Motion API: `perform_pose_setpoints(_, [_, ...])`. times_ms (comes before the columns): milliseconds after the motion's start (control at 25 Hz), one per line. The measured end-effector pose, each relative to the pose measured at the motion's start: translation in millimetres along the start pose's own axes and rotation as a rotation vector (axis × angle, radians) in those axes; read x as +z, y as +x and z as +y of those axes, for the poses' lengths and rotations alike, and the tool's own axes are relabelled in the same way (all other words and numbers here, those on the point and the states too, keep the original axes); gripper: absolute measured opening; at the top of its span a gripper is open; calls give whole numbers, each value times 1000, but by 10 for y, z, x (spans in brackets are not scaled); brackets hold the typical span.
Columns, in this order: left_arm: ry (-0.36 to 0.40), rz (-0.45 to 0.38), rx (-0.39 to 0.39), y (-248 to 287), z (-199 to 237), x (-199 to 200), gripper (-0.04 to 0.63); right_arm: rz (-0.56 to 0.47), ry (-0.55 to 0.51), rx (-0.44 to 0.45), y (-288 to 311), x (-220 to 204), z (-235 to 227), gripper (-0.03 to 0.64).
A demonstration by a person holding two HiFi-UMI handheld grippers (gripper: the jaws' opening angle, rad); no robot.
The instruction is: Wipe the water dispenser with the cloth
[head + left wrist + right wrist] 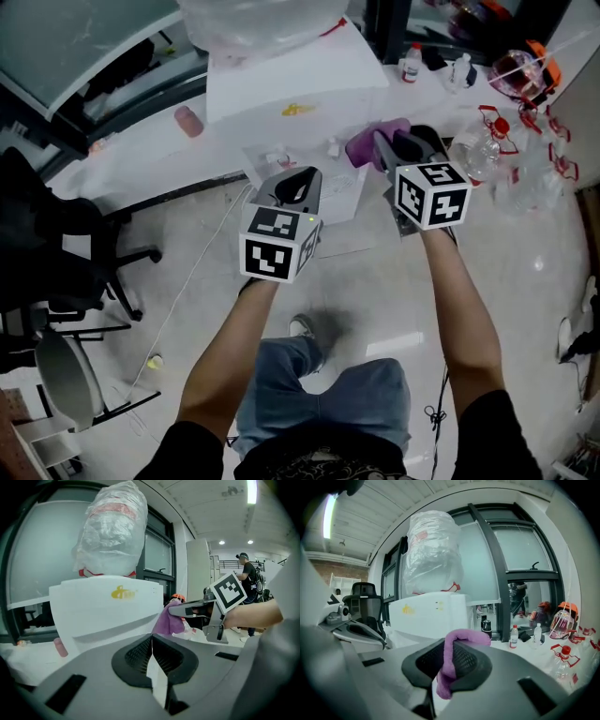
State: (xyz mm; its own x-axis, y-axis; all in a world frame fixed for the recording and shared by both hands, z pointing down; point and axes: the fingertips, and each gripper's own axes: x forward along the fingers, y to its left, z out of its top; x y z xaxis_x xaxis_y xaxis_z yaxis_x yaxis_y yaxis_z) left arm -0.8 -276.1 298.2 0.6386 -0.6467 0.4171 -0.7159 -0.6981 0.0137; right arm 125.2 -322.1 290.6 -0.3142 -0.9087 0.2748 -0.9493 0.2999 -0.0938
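Left gripper [152, 660]: I am pressing its jaws together on a thin white slip [157, 681]; the gripper is hovering just in front of the water dispenser [108, 613].
Right gripper [449, 660]: I am clamping its jaws onto the purple cloth [446, 667], which is drooping out of the jaws above and below.
Cloth: it is hanging in the right gripper, near the water dispenser's front corner on my right; I cannot tell whether it is touching the casing.
Water dispenser: it is standing ahead of both grippers, carrying a plastic-wrapped bottle [112, 531] on top.
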Motion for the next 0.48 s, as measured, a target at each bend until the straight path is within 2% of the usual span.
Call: perform_pose_setpoints(480, [12,-79,40,280,-5,-855,26,-30,-87,31,324,-900,-72,32])
